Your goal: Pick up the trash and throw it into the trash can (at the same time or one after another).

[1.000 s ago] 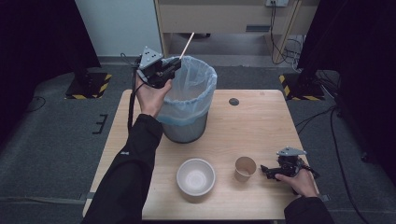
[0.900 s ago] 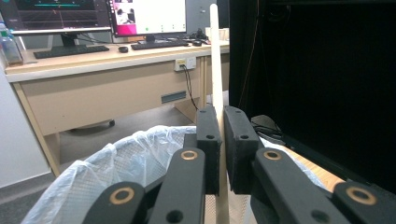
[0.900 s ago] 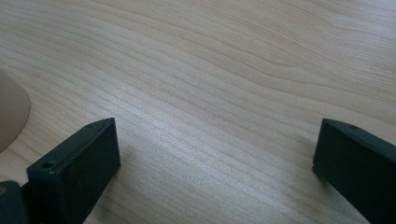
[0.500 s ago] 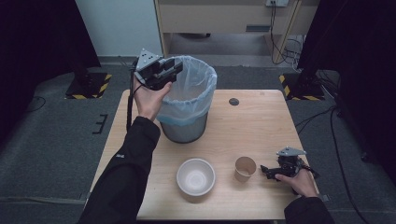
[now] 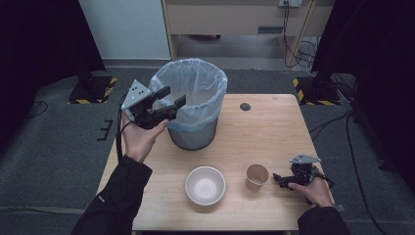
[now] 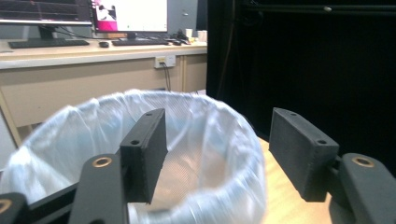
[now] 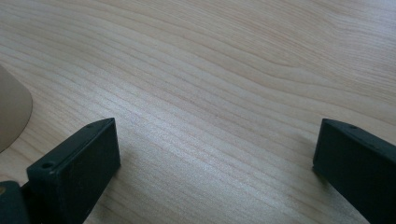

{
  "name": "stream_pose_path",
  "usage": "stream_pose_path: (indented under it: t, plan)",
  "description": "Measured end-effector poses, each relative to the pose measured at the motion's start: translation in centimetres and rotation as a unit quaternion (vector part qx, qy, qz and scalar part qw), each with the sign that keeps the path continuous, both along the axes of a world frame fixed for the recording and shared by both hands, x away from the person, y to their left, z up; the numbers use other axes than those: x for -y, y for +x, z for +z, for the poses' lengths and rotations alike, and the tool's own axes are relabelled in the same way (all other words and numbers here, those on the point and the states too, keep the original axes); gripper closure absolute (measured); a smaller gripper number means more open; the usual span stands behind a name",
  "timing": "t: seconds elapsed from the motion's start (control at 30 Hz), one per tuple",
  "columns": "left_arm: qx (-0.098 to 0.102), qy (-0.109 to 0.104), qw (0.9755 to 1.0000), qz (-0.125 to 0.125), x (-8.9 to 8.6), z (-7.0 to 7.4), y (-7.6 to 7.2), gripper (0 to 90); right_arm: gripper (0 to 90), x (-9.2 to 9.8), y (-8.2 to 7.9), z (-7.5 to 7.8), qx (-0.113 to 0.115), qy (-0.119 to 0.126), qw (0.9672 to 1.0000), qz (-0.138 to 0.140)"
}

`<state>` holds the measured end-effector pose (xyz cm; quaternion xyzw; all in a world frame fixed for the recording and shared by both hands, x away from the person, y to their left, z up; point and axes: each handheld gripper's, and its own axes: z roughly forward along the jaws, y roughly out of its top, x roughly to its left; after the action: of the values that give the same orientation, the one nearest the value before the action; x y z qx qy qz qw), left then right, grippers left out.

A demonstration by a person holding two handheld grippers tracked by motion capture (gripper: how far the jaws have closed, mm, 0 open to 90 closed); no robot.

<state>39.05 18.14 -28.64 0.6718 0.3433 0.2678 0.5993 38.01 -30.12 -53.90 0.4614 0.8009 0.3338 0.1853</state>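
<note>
High view, left gripper: the left gripper (image 5: 166,100) is held up at the near-left rim of the waste bin (image 5: 192,105); its jaws have just been opening, stand wide, and nothing is between them.
High view, right gripper: the right gripper (image 5: 280,180) rests on the table (image 5: 274,127), well to the near right of the bin and just beside the paper cup (image 5: 257,176); from here I cannot tell how far its jaws stand apart.
High view, other things: a white bowl (image 5: 205,185) sits near the bin's front, between bin and table edge (a dark round disc (image 5: 245,106) lies to the bin's right).
Left gripper view, jaws: the left gripper (image 6: 219,149) has its jaws spread wide, with nothing in them, over the bin's (image 6: 84,140) clear liner.
Right gripper view, jaws: the right gripper (image 7: 215,163) has its jaws wide apart with bare table (image 7: 224,60) between; the cup's (image 7: 11,112) side is at the left edge, untouched.
Risk: a raised jaw could snag the liner and drag it off the rim, or nudge the light bin; the right gripper's near jaw could tip the cup if it slides toward it.
Hidden: the bin's inside bottom is out of sight, so its contents cannot be told; the liner is blurred in the left gripper view; the cup is cut off in the right gripper view.
</note>
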Motion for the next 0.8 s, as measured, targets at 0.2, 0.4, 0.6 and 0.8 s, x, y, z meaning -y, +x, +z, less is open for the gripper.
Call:
stream_pose_path:
  t: [0.2, 0.4, 0.6, 0.8]
  plan:
    - [-0.024, 0.014, 0.9995, -0.014, -0.4, -2.9, -2.5, 32.2, 0.8, 0.0, 0.0, 0.0, 0.001, 0.0, 1.0, 0.001]
    - [-0.04, 0.048, 0.9978, -0.02, -0.4, -5.8, -4.4, 30.3, 0.8, 0.0, 0.0, 0.0, 0.0, 0.0, 1.0, 0.0]
    - [-0.069, 0.077, 0.9943, -0.025, -0.2, -8.8, -5.7, 29.8, 0.8, 0.0, 0.0, 0.0, 0.0, 0.0, 1.0, 0.0]
    - [-0.105, 0.088, 0.9899, -0.035, 0.3, -12.6, -6.6, 29.1, 0.8, 0.0, 0.0, 0.0, 0.001, -0.001, 1.0, 0.0]
